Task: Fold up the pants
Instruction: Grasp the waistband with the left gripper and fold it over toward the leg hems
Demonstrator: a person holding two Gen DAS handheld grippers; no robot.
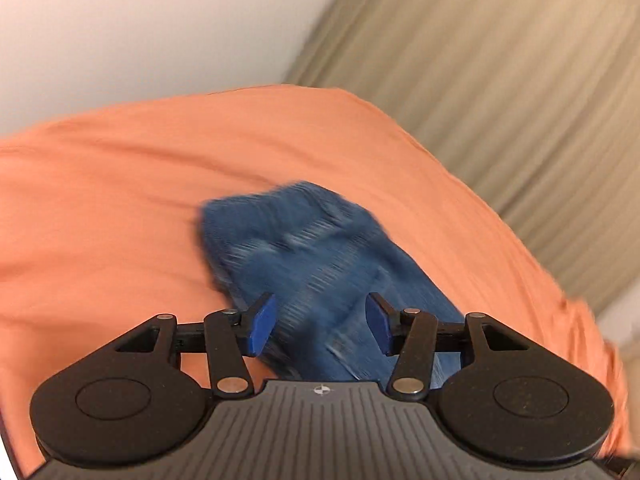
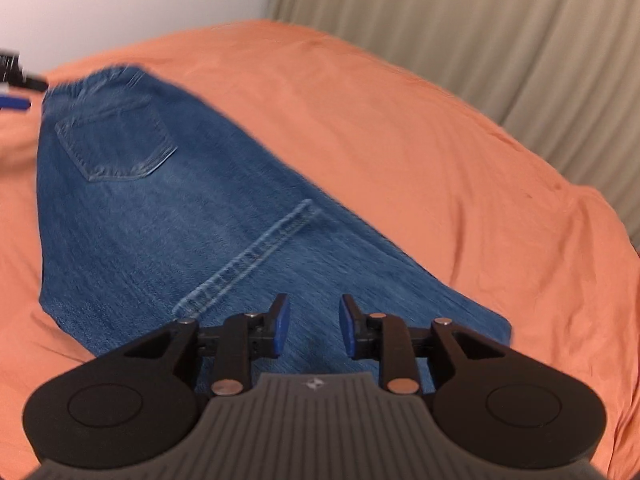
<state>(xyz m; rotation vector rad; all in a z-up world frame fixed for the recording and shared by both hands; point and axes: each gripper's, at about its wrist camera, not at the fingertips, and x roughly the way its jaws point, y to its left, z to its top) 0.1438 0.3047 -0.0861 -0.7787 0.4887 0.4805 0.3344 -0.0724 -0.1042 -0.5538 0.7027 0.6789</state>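
Left tool point(image 1: 320, 322): blue pads spread apart, nothing pinched between them, hanging above the jeans point(image 1: 316, 264). Denim is under it, not touching the pads; view blurred.

Right tool point(image 2: 313, 328): pads parted with a narrower gap, empty, above the near end of the jeans point(image 2: 192, 216).

Jeans lie flat on the bed, folded lengthwise into one long strip, back pocket point(image 2: 116, 146) facing up, waistband at the far end, a stitched seam point(image 2: 248, 256) running diagonally across the middle.

Orange sheet point(image 2: 400, 140) covers the bed, lightly wrinkled. Beige curtain point(image 2: 480, 20) behind on the right, white wall point(image 1: 140, 20) on the left.
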